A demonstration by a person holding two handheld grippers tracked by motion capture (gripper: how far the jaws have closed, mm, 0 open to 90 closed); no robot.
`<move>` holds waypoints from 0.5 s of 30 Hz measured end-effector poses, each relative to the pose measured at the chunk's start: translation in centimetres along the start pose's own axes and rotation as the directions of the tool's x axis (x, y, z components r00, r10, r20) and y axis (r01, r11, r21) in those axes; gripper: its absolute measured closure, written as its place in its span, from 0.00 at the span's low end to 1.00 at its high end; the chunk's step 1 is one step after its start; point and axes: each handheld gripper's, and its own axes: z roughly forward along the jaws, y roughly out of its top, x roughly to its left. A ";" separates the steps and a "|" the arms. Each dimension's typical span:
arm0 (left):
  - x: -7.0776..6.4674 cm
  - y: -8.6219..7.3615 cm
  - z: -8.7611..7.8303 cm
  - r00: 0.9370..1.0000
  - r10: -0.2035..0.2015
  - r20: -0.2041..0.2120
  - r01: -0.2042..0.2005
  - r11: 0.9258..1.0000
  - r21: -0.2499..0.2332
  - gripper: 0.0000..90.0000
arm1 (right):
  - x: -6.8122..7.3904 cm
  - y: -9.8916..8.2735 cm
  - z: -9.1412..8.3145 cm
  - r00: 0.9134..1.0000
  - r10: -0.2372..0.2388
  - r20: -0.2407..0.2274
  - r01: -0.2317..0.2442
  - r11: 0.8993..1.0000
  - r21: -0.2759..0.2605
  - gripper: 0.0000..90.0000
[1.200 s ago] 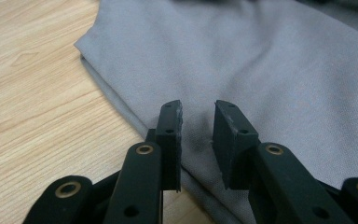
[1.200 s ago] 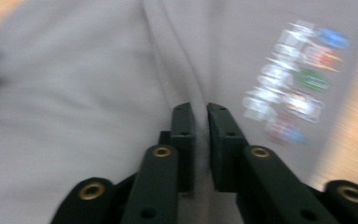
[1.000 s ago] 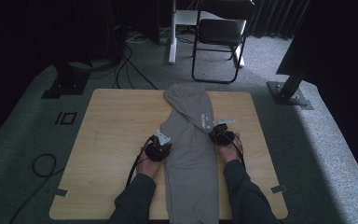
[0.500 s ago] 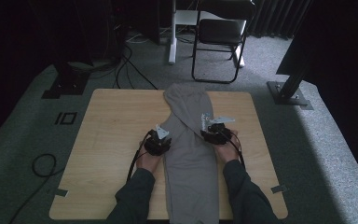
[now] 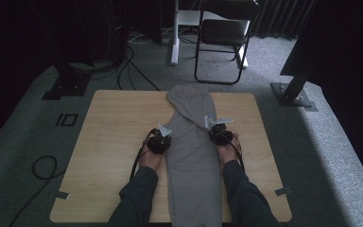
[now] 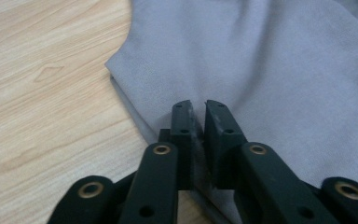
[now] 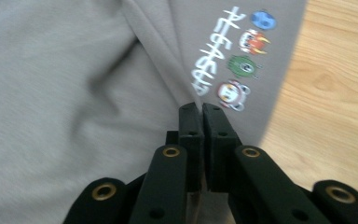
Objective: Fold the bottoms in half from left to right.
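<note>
The wooden table (image 5: 108, 156) carries a long grey garment (image 5: 191, 156) laid lengthwise down its middle, from the far edge to the near edge between the person's forearms. Bare wood lies open on both sides — a broad stretch to the left, a narrower one to the right.

The left gripper (image 5: 159, 140) sits at the garment's left edge about halfway along, the right gripper (image 5: 219, 134) at the right edge slightly farther up the table; both hands rest low on the table, forearms coming in straight from the near side in dark sleeves.

In the left gripper view, the left gripper (image 6: 198, 109) has just been closing and its jaws now pinch the cloth (image 6: 270, 70) near a folded corner, a thin seam of fabric between them. In the right gripper view, the right gripper (image 7: 201, 109) has likewise just been closing — its jaws are clamped on a fold of the garment (image 7: 65, 84) just below a small printed logo (image 7: 233, 56) of cartoon faces and white lettering.
</note>
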 end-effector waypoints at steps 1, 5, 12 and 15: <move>-0.1 -0.1 -0.1 1.000 -0.002 -0.005 0.002 1.000 -0.002 0.95 | -0.2 -0.3 -0.2 1.000 0.002 0.000 -0.002 1.000 0.000 0.95; -0.9 -0.9 -1.1 1.000 -0.001 0.002 0.001 1.000 -0.002 0.95 | -0.2 -1.0 -0.8 0.999 0.023 -0.032 -0.023 1.000 -0.007 0.96; -2.3 -3.6 -4.3 0.999 0.004 0.039 -0.004 1.000 -0.004 0.95 | 0.6 -3.7 -3.2 0.989 0.073 -0.133 -0.075 0.997 -0.013 0.96; -3.0 -4.8 -5.7 0.998 0.001 0.057 -0.001 1.000 -0.005 0.94 | 1.2 -5.0 -4.6 0.986 0.057 -0.156 -0.059 0.998 -0.005 0.96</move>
